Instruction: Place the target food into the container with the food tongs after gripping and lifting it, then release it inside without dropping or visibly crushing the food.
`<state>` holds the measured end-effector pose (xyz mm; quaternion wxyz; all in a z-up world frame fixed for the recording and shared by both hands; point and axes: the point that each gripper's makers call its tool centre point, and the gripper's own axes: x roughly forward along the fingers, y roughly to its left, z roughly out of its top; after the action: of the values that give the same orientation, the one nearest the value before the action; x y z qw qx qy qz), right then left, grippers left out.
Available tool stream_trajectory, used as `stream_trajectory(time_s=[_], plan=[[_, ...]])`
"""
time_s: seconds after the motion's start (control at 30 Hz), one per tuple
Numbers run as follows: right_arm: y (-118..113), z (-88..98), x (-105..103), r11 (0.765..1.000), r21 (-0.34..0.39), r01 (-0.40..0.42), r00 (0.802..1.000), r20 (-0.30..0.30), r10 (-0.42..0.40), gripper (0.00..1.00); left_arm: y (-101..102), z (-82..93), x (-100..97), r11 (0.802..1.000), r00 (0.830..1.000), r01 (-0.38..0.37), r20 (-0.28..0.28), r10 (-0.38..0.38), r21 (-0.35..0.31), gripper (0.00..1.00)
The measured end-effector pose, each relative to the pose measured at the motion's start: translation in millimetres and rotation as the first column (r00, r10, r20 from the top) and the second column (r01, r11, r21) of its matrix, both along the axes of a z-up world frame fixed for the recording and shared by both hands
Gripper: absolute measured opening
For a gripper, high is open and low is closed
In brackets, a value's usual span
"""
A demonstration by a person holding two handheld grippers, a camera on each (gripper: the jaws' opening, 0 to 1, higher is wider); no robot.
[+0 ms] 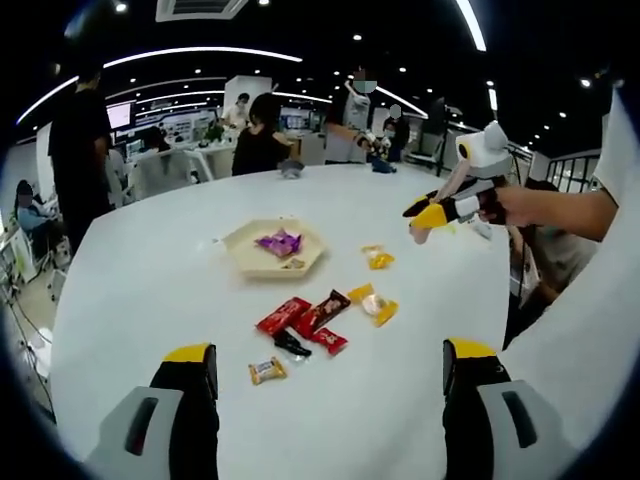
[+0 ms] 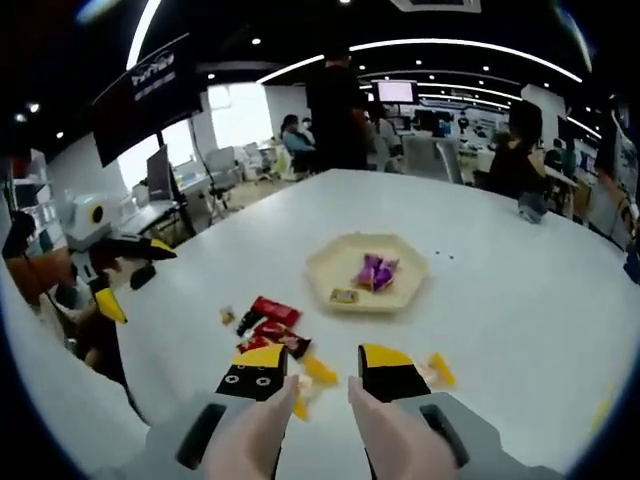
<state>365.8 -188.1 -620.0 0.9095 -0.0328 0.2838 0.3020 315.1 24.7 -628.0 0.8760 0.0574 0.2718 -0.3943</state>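
we judge the task partly done. the tray (image 1: 248, 262) sits mid-table and already holds a purple-wrapped sweet (image 1: 280, 241) and a small gold one (image 1: 294, 264); in the right gripper view the same tray (image 2: 330, 270) shows both, purple (image 2: 373, 272) and gold (image 2: 343, 296).

most of the food is still out on the white table (image 1: 380, 400): red wrappers (image 1: 300, 316), a dark piece (image 1: 291, 345) and a small gold sweet (image 1: 266, 370) lie in a cluster near the tray, with yellow sweets (image 1: 374, 303) just beside them and another yellow one (image 1: 379, 260) further off. which of these is the target we cannot tell.

our left gripper (image 1: 330, 385) hangs above the bare table short of the cluster, jaws wide apart and holding nothing. our right gripper (image 2: 322, 372) is low over the yellow sweets (image 2: 318, 372), its jaws apart with a narrow gap, and a yellow piece shows between the tips; whether they touch it we cannot tell. from the left gripper view the right gripper (image 1: 428, 213) appears off to the side above the table, tips nearly closed.

we see no separate tongs; the grippers seem to serve as them.

so what is left, as we read it: close gently on a sweet, lift it, carry it over the tray and let go inside. the soft wrappers should take a light squeeze, but a hard pinch could crush them.
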Motion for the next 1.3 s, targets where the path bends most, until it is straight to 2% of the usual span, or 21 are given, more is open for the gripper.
stream_trajectory(time_s=[0.27,0.73,1.03,1.3], plan=[[10,-1.7,3,0.998,-0.022,-0.055,0.998,0.014,0.055,0.27,3,-0.3,0.7,1.0,1.0,-0.01,-0.003,0.01,0.002,0.93],[18,-6.4,9,0.996,-0.03,-0.087,0.996,0.008,0.088,0.28,3,-1.4,-0.1,1.0,1.0,-0.013,-0.007,0.013,0.009,0.93],[18,-19.5,10,0.998,-0.051,-0.04,0.998,-0.043,0.037,0.28,3,-2.4,-2.3,1.0,1.0,-0.023,-0.011,0.023,0.007,0.93],[23,-36.8,5,1.0,-0.013,0.014,0.994,-0.109,-0.016,0.28,4,-3.4,-4.9,1.0,1.0,-0.027,-0.015,0.027,0.006,0.93]])
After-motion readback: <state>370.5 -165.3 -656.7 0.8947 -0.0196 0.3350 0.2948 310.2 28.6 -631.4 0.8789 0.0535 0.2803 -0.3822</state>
